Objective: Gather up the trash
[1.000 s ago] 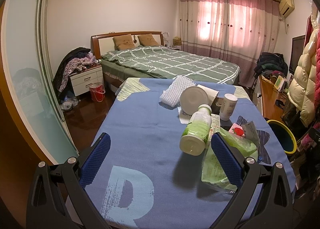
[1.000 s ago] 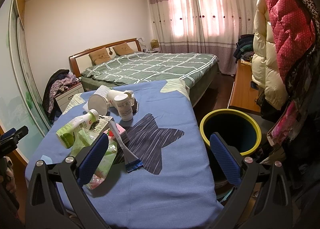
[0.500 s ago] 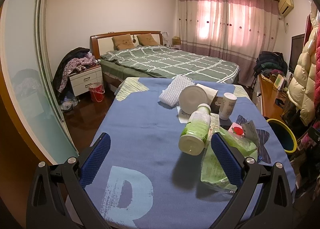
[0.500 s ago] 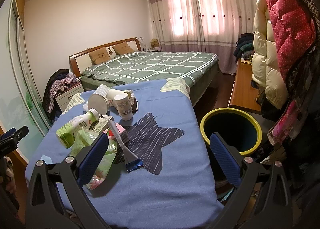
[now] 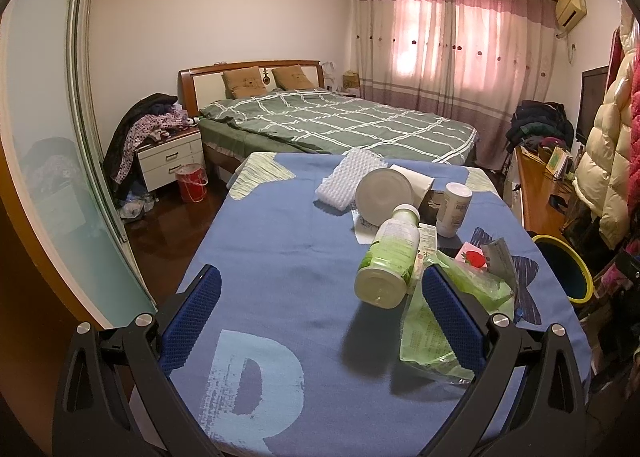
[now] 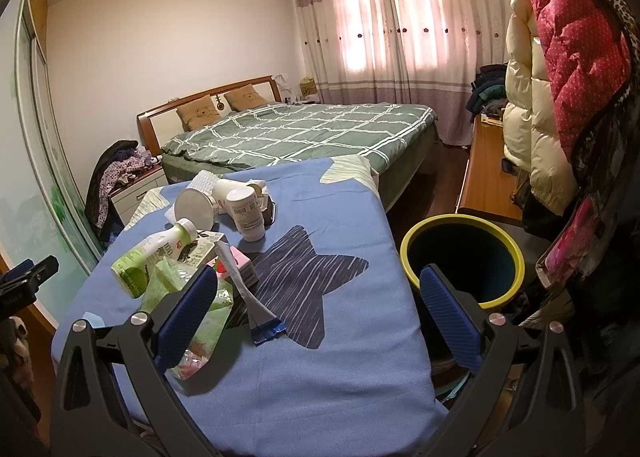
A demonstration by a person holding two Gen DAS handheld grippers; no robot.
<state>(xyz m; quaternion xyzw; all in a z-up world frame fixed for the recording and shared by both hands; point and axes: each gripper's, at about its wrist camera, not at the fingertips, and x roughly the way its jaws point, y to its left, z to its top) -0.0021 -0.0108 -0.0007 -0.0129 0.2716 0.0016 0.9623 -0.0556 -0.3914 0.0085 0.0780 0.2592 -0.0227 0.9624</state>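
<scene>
Trash lies on a blue-cloth table (image 5: 280, 249) (image 6: 360, 317): a green-and-white bottle (image 5: 390, 261) (image 6: 150, 253) on its side, a green plastic bag (image 5: 436, 325) (image 6: 196, 305), a white jar (image 5: 452, 209) (image 6: 246, 215), a white cup (image 5: 386, 195) (image 6: 196, 207), a pink carton (image 5: 474, 257) (image 6: 236, 263) and a blue-edged wrapper (image 6: 256, 309). A yellow-rimmed bin (image 6: 462, 257) (image 5: 560, 273) stands at the table's right side. My left gripper (image 5: 320, 317) is open and empty, just short of the bottle. My right gripper (image 6: 320, 317) is open and empty above the table's near right part.
A white foam pad (image 5: 348, 177) lies at the table's far end. A green bed (image 5: 340, 125) stands behind it. A wooden desk (image 6: 488, 177) and hanging coats (image 6: 560, 77) are on the right. A nightstand (image 5: 172, 157) and a red bucket (image 5: 192, 187) are on the left.
</scene>
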